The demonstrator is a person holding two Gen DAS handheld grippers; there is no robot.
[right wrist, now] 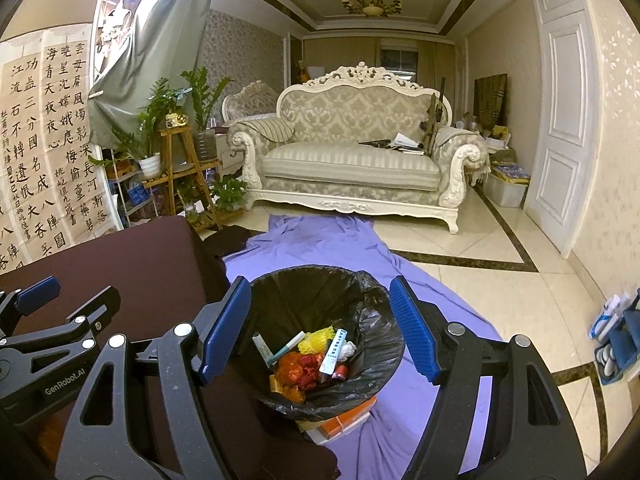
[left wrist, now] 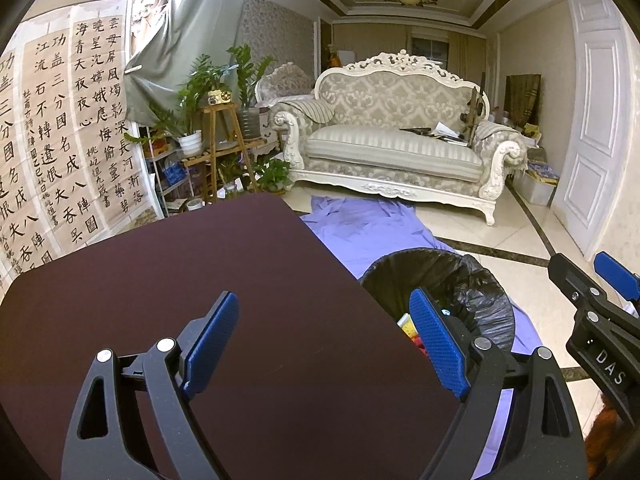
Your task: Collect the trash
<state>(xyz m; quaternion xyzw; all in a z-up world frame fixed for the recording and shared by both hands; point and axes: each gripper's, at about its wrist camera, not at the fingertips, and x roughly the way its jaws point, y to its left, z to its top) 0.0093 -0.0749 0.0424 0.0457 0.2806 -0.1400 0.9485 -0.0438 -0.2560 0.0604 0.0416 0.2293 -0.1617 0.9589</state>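
Trash point(right wrist: 316, 360) sits in the bin point(right wrist: 360, 384), which stands on the floor just beside my worktop point(left wrist: 200, 272), on a purple sheet point(right wrist: 320, 244). The bin wears a black liner point(right wrist: 376, 320), its edge folded loosely over the rim.

My left hand-held gripper point(left wrist: 326, 344) hangs over the dark worktop with its blue pads point(left wrist: 212, 336) spread wide and nothing between them. My right hand-held gripper point(right wrist: 324, 330) hovers above the bin mouth, pads point(right wrist: 412, 328) likewise well apart, holding nothing.

I see no loose piece on the part of the worktop that shows, so I judge the collecting mostly done (what lies outside these views I cannot tell).

Inside the bin: crumpled red and orange wrappers point(right wrist: 304, 372), a yellow net point(right wrist: 318, 338), a white wad point(right wrist: 349, 348), and a few slim tubes or pens point(right wrist: 286, 348) leaning on the heap. All of it looks light. The wrappers and net are soft and would crush under a pinch; the tubes are stiff, smooth and likely to slip, so I would take one across its middle.

If the liner is to be lifted next, it is thin, slack film that may tear or slide. I would grip a bunched fold at the rim, one side per hand, not a single layer.
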